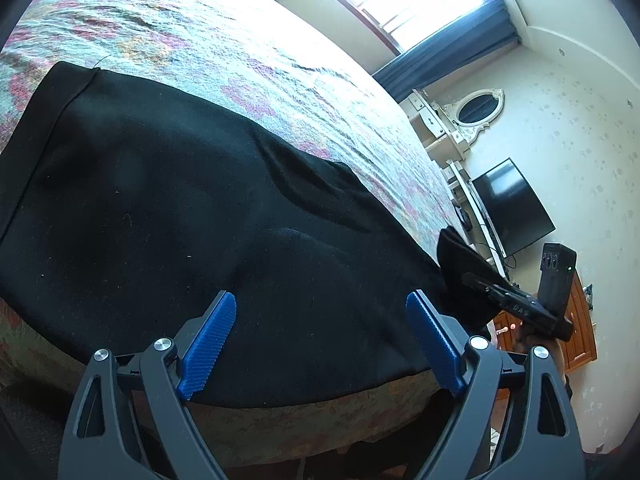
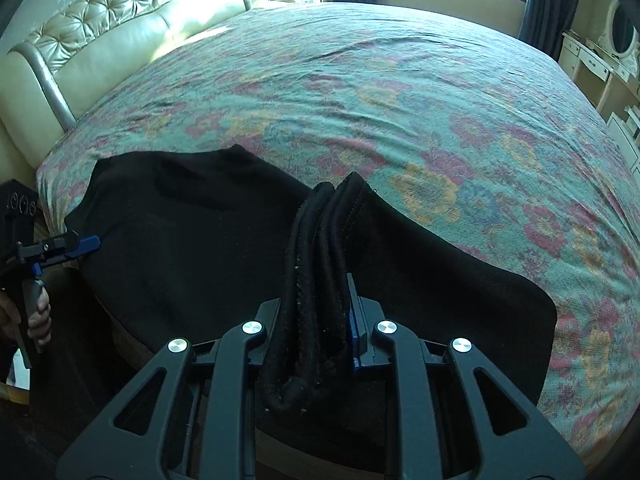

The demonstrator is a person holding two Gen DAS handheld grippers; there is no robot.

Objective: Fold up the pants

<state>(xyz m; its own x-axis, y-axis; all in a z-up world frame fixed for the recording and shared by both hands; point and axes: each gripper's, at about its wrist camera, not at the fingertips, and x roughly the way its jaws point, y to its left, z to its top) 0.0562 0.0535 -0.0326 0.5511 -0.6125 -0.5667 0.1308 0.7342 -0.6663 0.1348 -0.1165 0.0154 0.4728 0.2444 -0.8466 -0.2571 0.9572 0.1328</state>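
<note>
Black pants (image 1: 180, 208) lie spread along the near edge of a bed with a floral cover (image 1: 224, 40). My left gripper (image 1: 320, 304) is open and empty, hovering just above the cloth near the bed's edge. My right gripper (image 2: 320, 280) is shut on a bunched, stacked edge of the pants (image 2: 320, 248), held slightly above the spread cloth (image 2: 192, 216). The right gripper also shows in the left wrist view (image 1: 480, 284), gripping a raised end of the pants. The left gripper shows at the far left of the right wrist view (image 2: 94, 244).
A padded cream headboard (image 2: 120, 28) stands at the bed's far left. A dresser with an oval mirror (image 1: 476, 110), a dark TV screen (image 1: 512, 208) and a wooden cabinet (image 1: 576, 328) stand beyond the bed's end. A window with blue curtains (image 1: 448, 56) is behind.
</note>
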